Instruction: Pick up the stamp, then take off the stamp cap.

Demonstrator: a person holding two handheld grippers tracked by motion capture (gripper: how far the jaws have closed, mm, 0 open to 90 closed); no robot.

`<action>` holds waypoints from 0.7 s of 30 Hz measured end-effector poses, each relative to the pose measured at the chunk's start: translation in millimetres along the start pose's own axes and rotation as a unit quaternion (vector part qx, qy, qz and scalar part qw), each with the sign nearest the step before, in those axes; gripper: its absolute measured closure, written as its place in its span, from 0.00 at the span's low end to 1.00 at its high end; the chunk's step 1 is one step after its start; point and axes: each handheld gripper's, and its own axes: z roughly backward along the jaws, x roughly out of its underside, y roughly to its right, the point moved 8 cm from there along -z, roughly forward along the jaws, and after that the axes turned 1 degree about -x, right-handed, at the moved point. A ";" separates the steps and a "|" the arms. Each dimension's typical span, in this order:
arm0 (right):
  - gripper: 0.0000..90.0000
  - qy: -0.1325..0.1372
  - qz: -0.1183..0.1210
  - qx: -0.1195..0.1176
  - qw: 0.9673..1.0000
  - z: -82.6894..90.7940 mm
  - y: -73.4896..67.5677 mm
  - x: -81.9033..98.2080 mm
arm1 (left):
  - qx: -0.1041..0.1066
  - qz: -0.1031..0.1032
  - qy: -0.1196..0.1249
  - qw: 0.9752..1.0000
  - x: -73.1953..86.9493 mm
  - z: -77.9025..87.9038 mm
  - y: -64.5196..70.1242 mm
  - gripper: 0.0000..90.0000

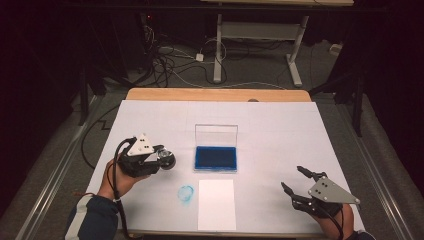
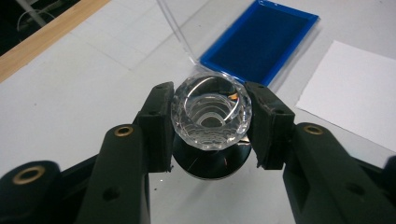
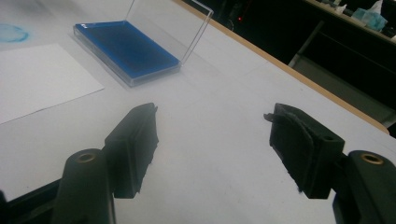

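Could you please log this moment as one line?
left gripper shut on crystal stamp | right gripper open | ink pad open

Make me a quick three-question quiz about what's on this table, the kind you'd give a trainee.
1. True or false: the left gripper holds the clear faceted stamp between its jaws.
2. What lies on the table just left of the white sheet?
   A. a blue round smudge
   B. a red pen
   C. a pair of scissors
3. How does the lid of the blue ink pad stand?

Key
1. True: both jaws press on its sides.
2. A: the blue smudge.
3. Open: the clear lid stands upright at the pad's far edge.
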 end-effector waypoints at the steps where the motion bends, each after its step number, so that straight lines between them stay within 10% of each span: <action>1: 0.36 0.000 0.002 -0.002 1.000 -0.3 -0.9 -0.4 | 0.001 -0.005 0.000 1.000 -1.1 0.1 3.0 0.60; 21: 0.36 -0.001 0.010 -0.032 0.999 -5.2 -12.0 -2.4 | 0.029 -0.026 0.050 0.998 -24.6 8.7 37.8 0.60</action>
